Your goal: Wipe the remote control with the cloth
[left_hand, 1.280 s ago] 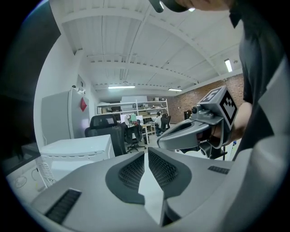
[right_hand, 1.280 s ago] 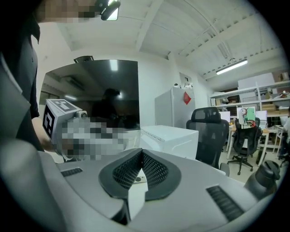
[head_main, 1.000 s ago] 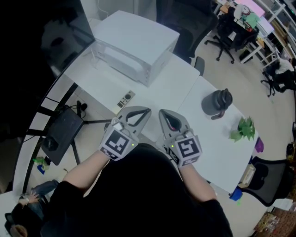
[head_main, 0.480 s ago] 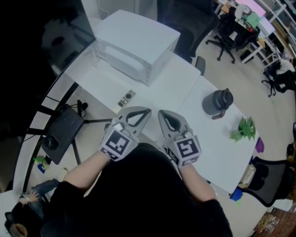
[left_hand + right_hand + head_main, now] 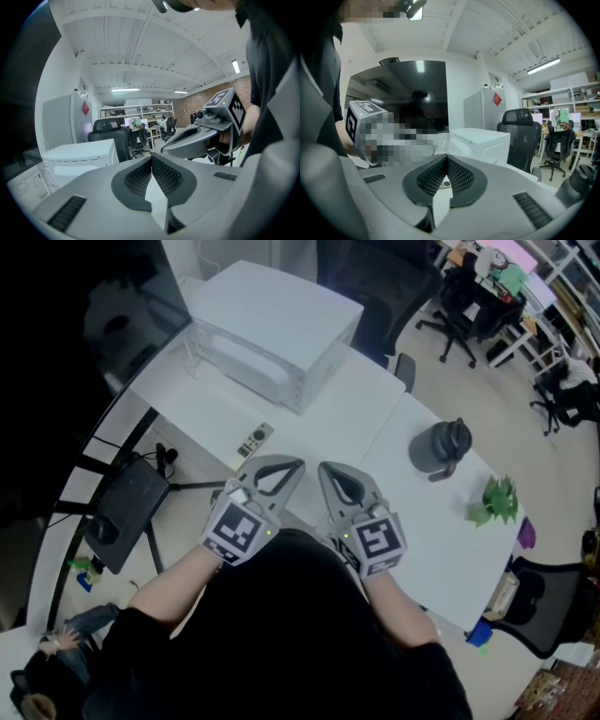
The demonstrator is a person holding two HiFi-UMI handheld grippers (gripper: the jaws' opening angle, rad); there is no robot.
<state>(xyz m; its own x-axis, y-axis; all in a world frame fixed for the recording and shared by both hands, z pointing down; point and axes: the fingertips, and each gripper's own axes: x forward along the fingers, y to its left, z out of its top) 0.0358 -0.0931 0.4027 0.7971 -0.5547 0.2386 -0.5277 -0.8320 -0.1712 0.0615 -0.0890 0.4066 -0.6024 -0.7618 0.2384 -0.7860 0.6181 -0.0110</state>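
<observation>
1. The remote [image 5: 253,440] lies flat on the white table [image 5: 337,409], close to the near edge where the person stands. It is between the white box [image 5: 272,329] and the left gripper [image 5: 296,465], and touches neither.
2. The left gripper hovers over the near edge just right of the remote. Its jaws are closed together with nothing between them; the meshed pads [image 5: 140,177] meet at the tips.
3. The right gripper [image 5: 324,468] is just beside the left one, their tips near each other but apart. Its jaws are likewise pressed together and empty. In the right gripper view the remote shows small on the table beyond the pads.
4. The box stands at the table's far left corner, well behind the remote.
5. A dark jug [image 5: 439,448] stands upright toward the table's right side, well apart from both grippers.
6. A small green plant [image 5: 495,501] sits near the right edge, beyond the jug.
7. A black chair [image 5: 464,296] stands on the floor past the far edge.
</observation>
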